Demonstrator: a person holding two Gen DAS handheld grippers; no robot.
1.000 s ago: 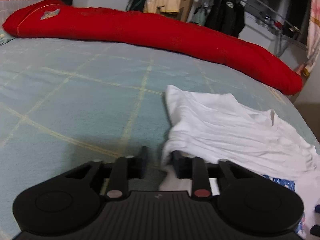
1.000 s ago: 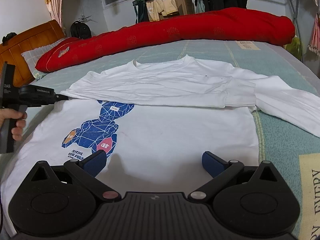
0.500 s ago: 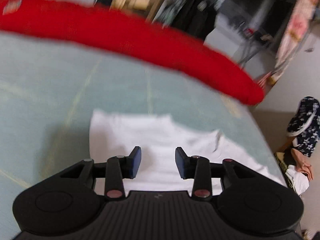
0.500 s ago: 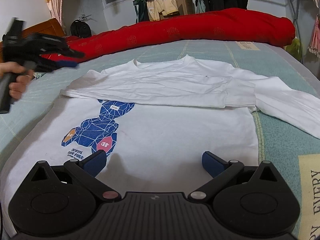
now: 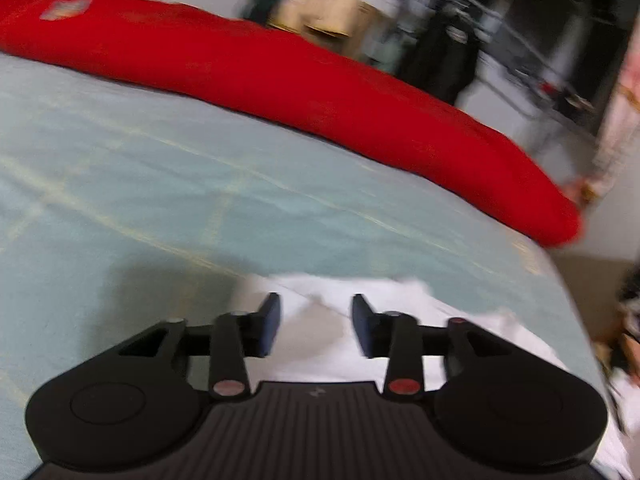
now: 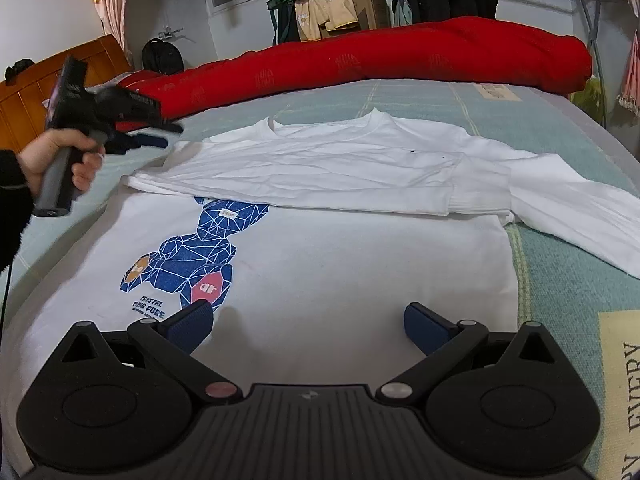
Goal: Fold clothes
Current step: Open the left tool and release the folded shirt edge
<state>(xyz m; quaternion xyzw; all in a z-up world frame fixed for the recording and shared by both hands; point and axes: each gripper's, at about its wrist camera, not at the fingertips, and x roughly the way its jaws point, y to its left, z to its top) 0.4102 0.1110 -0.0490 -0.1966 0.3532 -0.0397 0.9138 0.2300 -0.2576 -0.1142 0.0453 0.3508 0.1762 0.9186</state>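
A white sweatshirt [image 6: 360,264] with a blue bear print lies flat on the bed. One sleeve [image 6: 320,168] is folded across its chest, and the other sleeve [image 6: 580,216] trails out to the right. My right gripper [image 6: 308,320] hovers open over the hem with nothing between its fingers. A hand holds my left gripper [image 6: 170,135] above the bed beside the shirt's left shoulder. In the left wrist view the left gripper [image 5: 316,326] has its jaws opening and nothing between them. The blurred white sweatshirt [image 5: 340,344] lies under it.
A long red rolled quilt [image 6: 400,56] lies along the far side of the teal bed cover [image 5: 160,184]. A wooden headboard [image 6: 24,108] stands at the left. Behind the bed are a cardboard box [image 6: 368,8], hanging clothes and a drying rack.
My left gripper has risen from the folded edge at the shirt's left side and moved off toward the shoulder. The right gripper and the shirt have stayed put.
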